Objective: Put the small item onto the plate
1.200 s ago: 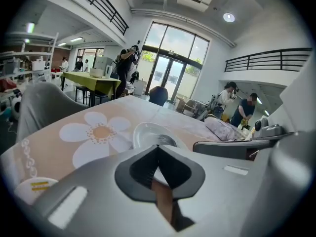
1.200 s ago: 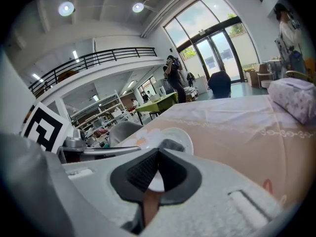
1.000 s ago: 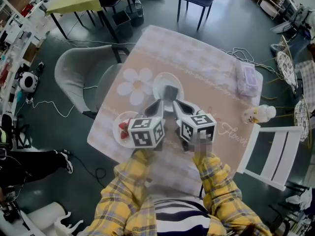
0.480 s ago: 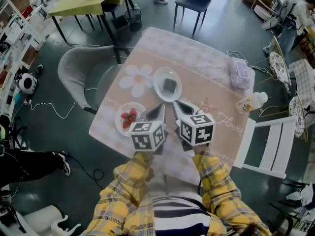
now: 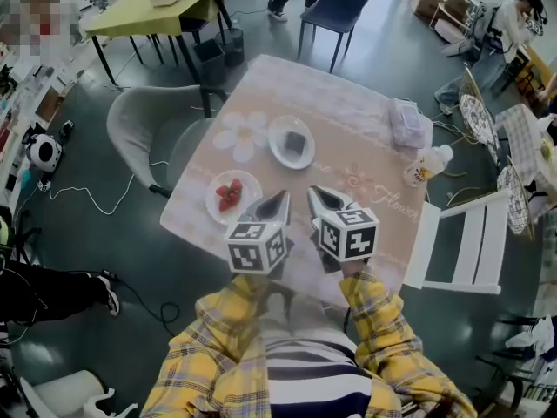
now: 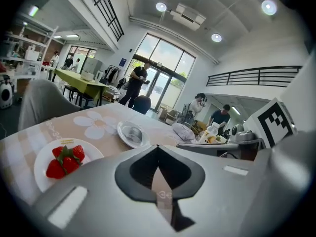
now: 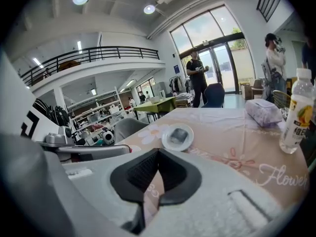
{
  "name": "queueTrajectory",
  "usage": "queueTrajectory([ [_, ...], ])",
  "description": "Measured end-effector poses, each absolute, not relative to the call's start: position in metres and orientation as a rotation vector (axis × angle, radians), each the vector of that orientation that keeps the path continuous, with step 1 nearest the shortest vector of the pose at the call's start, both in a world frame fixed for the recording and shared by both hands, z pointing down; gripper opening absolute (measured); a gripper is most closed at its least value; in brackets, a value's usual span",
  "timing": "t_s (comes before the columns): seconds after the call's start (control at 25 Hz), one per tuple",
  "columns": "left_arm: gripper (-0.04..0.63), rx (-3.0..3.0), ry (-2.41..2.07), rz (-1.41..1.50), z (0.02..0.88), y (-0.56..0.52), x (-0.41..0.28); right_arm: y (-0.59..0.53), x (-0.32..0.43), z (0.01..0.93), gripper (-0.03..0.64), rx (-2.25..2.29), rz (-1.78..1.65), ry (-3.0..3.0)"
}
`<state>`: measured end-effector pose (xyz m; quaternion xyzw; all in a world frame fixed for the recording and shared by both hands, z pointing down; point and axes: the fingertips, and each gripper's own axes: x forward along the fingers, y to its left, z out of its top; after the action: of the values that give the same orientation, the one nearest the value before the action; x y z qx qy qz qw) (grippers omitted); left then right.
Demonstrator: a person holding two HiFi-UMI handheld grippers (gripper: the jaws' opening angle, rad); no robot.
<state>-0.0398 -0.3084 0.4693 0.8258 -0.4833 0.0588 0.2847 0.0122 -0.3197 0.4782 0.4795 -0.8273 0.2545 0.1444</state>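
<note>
Two claws clenched and empty, small item on the plate

Both claws hung over the near edge of the worktop (image 5: 348,146), well apart from the dishes. The left claw (image 5: 280,197) was clenched with nothing between its jaws, and the right claw (image 5: 315,192) likewise. The small item (image 5: 297,142), a dark block, lay inside the plate (image 5: 275,146) toward the far middle of the worktop. By that, the placing step looked finished, and the next move probably called for little more than keeping the claws clear of the dishes.

Only the head view showed both claws side by side and the whole layout. Only the left gripper view showed the strawberries (image 6: 64,159) close up on a second plate (image 6: 42,157) at the near left, with the item's plate beyond. The right gripper view missed the strawberries but showed the bottle (image 7: 296,110) at the right. Each gripper view showed its own pads pressed together, which the head view left unclear.
</note>
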Motion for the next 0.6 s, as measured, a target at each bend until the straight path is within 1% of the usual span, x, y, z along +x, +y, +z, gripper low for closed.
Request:
queueTrajectory([
  [0.32,0.002,2.239,-1.243,0.109,0.459,-0.271,-0.045,-0.279,0.017,0.475,-0.003,1.409,0.738,-2.367],
  [0.6,0.002,2.270,-1.190,0.128,0.461,-0.234,-0.050,-0.246,0.020,0.476,-0.003,1.428,0.732,-2.363],
])
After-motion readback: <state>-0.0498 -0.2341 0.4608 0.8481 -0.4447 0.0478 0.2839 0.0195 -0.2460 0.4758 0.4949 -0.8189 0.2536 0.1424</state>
